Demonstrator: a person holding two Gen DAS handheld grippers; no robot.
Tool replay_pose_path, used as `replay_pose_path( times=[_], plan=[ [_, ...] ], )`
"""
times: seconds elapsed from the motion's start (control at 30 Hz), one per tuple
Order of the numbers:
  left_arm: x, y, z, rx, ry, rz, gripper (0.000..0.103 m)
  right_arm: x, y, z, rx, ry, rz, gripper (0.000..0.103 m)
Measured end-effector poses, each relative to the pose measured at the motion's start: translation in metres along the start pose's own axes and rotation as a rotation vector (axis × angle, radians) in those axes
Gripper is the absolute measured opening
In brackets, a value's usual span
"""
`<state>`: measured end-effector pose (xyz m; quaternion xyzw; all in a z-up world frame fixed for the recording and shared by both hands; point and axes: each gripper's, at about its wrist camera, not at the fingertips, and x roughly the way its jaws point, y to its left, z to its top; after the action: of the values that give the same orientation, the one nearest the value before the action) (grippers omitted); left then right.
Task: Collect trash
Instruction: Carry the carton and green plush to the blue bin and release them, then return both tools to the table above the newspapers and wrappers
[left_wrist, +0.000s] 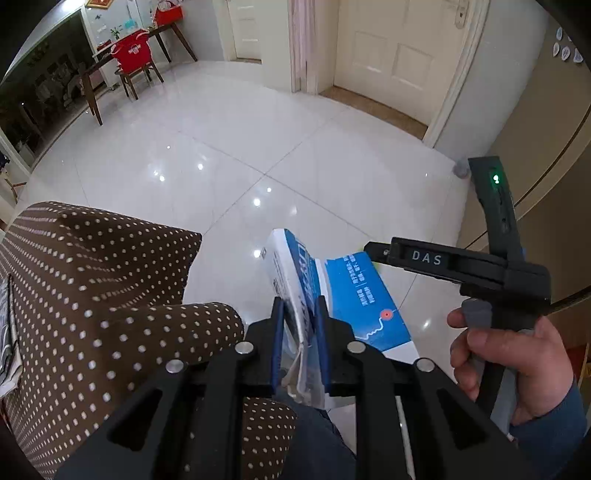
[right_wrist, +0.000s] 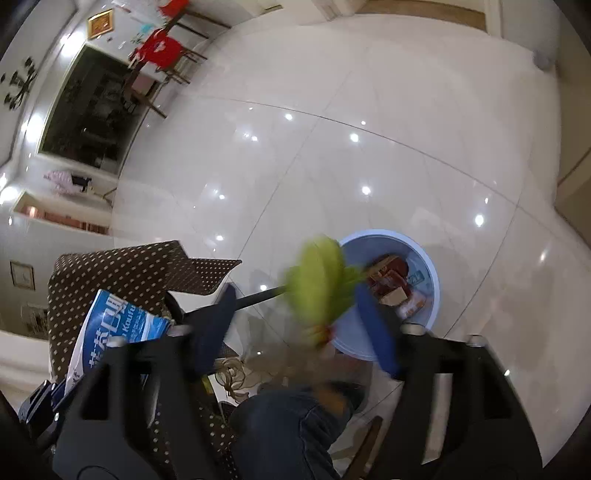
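The blue bin (right_wrist: 430, 295), at 4 o'clock from the frame centre, already holds several boxes. The right gripper (right_wrist: 303, 314) has its fingers wide, and a blurred green wrapper (right_wrist: 317, 280) hangs just above the rim. The left gripper (left_wrist: 299, 332) holds a blue-white package (left_wrist: 295, 273) with narrow fingers; this one is not yet dropped in.

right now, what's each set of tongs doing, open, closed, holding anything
Left tongs: closed on the blue and white packet.
Right tongs: open, with the blurred green wrapper between the fingers, not pressed, above the blue bin.
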<state>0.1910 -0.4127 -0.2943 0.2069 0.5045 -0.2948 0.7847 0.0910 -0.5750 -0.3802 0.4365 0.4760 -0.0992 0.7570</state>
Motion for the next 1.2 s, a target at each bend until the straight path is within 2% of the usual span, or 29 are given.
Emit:
replay_pose_path(
  times=[0.1, 0.3, 0.37, 0.4, 0.43, 0.53, 0.73, 0.87, 1.2],
  plan=[
    [0.013, -0.006, 0.006, 0.004, 0.030, -0.004, 0.016, -0.011, -0.011, -0.003, 0.033, -0.028, 0.010, 0.081],
    [0.028, -0.016, 0.014, 0.009, 0.046, -0.032, 0.018, -0.059, -0.011, -0.001, 0.013, -0.134, 0.021, 0.086],
    [0.030, -0.016, 0.018, 0.001, 0.052, -0.044, 0.040, -0.074, -0.004, -0.001, -0.006, -0.165, 0.025, 0.088],
    [0.029, -0.015, 0.018, -0.003, 0.043, -0.036, 0.064, -0.081, -0.001, -0.002, -0.018, -0.177, 0.028, 0.089],
    [0.024, -0.015, 0.018, -0.011, 0.016, -0.014, 0.078, -0.089, 0.003, -0.004, -0.031, -0.190, 0.033, 0.091],
    [0.005, -0.009, 0.017, -0.033, -0.055, -0.006, 0.082, -0.103, 0.015, -0.008, -0.064, -0.215, 0.036, 0.097],
    [-0.041, 0.006, 0.009, -0.076, -0.151, 0.001, 0.089, -0.114, 0.041, -0.019, -0.112, -0.240, -0.001, 0.097],
    [-0.078, 0.021, 0.000, -0.116, -0.223, -0.003, 0.090, -0.126, 0.062, -0.028, -0.143, -0.267, 0.018, 0.097],
    [-0.143, 0.054, -0.029, -0.189, -0.338, 0.020, 0.093, -0.153, 0.119, -0.048, -0.250, -0.309, 0.046, 0.097]
  ],
)
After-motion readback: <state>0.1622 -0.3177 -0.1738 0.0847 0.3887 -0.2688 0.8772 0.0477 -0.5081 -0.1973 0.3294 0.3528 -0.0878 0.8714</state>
